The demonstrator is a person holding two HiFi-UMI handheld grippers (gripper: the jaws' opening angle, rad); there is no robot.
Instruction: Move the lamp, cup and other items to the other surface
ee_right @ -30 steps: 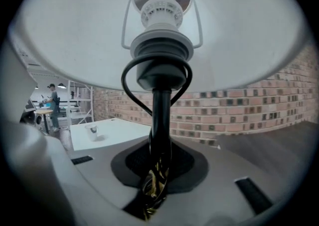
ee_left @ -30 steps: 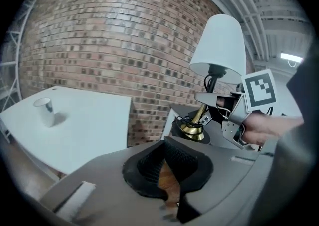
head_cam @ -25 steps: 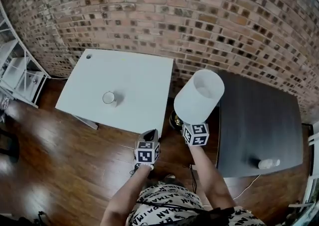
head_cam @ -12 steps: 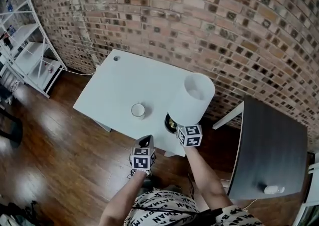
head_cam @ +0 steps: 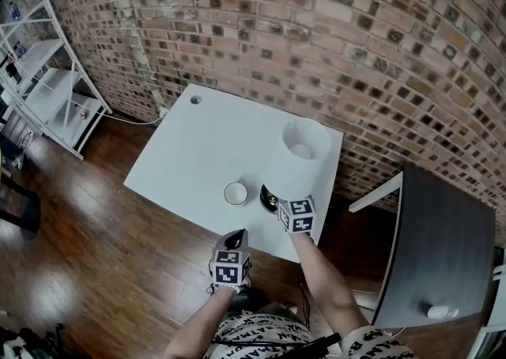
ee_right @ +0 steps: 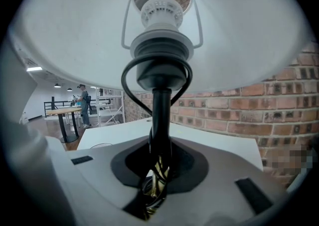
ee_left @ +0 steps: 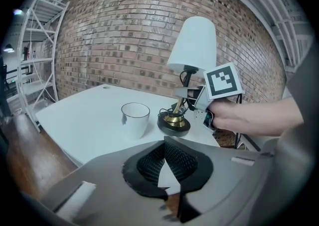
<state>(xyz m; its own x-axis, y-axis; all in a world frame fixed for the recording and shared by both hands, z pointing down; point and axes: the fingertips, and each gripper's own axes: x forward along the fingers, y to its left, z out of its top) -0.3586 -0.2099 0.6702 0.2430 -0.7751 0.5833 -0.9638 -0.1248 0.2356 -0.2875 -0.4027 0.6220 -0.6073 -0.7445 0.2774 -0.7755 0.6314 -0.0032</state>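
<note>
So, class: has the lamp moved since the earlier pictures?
Yes. The lamp was off the right edge of the white table; now its base is over that table, beside the cup.

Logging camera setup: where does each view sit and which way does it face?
Head view: on the head, steeply down at white table; forearms, left gripper, right gripper.
Left gripper view: past its shut jaws toward cup, lamp.
Right gripper view: up lamp's stem, clamped in its jaws.
Shared: cup, head and left gripper views.

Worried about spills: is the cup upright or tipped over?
Upright: the cup stands on its base on the white table, open mouth facing up.
</note>
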